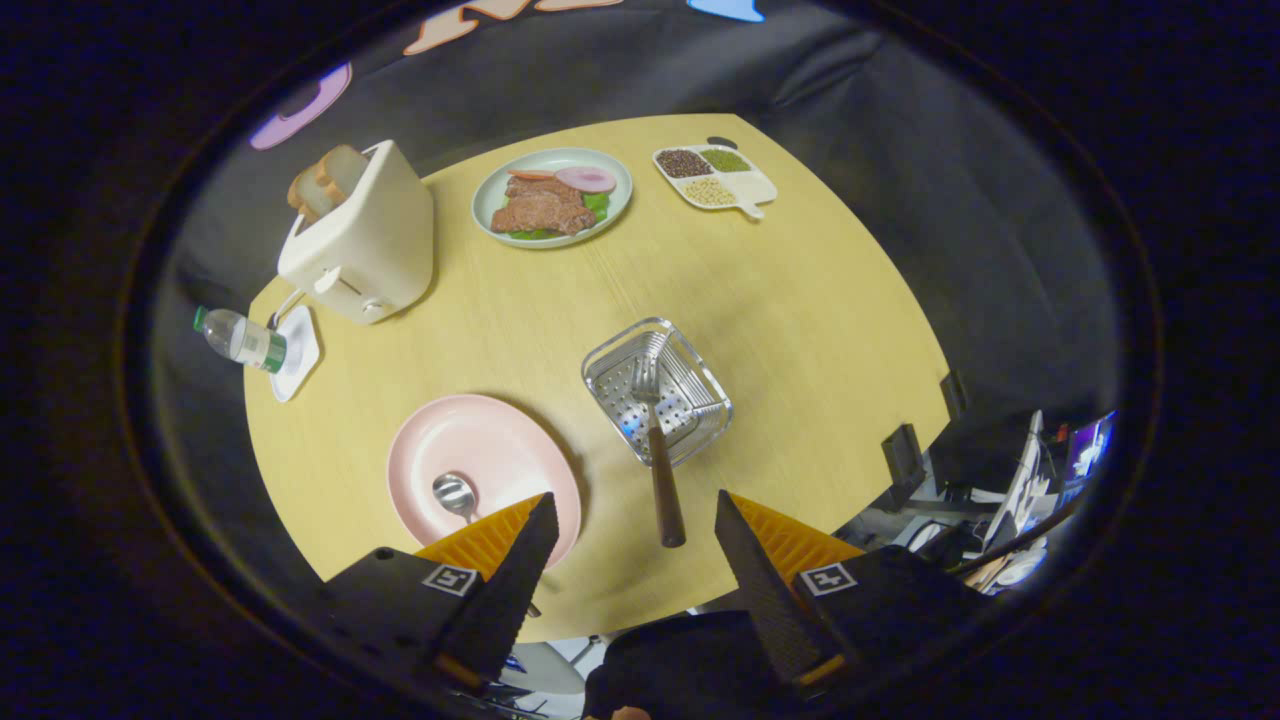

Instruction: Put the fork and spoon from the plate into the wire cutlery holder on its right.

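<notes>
Gripper view, looking down on a round, light wood-grain table. Gripper: 2 fingers spread wide apart, nothing between the tips, held above the table's near edge. 1 fork: tines down inside the wire cutlery holder, dark handle leaning out over the holder's near rim toward the gap between the fingers. 1 spoon: bowl lying on the pink plate, handle hidden behind the left finger. Pink plate sits just left of the holder, apart from it.

Other items, far side: 1 cream toaster w/ 2 bread slices standing in its slot; 1 pale green plate w/ meat, sliced sausage & green leaves; 1 divided tray w/ 3 filled sections of beans/grains (dark, green, pale). At the table's left edge: 1 plastic bottle, green cap, lying on its side next to a small white dish.

Surroundings: black cloth wall behind the table; 2 dark clamps on the table's right rim; cluttered equipment beyond, right of the gripper.
</notes>
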{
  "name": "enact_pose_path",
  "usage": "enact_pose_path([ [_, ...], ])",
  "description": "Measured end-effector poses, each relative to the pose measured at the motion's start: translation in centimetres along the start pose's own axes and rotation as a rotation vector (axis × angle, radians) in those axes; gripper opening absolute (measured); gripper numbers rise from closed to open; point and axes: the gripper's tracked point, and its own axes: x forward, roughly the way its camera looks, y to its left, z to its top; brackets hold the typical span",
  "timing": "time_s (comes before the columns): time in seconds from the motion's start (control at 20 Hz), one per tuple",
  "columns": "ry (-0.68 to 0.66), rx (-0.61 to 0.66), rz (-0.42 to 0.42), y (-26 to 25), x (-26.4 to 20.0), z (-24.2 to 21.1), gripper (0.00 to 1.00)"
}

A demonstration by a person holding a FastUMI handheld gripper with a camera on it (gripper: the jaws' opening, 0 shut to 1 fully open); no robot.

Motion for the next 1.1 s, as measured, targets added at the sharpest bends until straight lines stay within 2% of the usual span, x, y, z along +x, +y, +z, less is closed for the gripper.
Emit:
enact_pose_path([
  [0.5,-0.125,-0.115,0.01,4.0,-4.0,-2.6,1.0],
  [0.75,-0.259,-0.207,0.075,8.3,-4.4,-4.3,1.0],
  [1.0,-0.378,-0.267,0.173,11.9,-2.2,-7.7,1.0],
  [1.1,-0.423,-0.294,0.188,12.8,-1.5,-8.6,1.0],
])
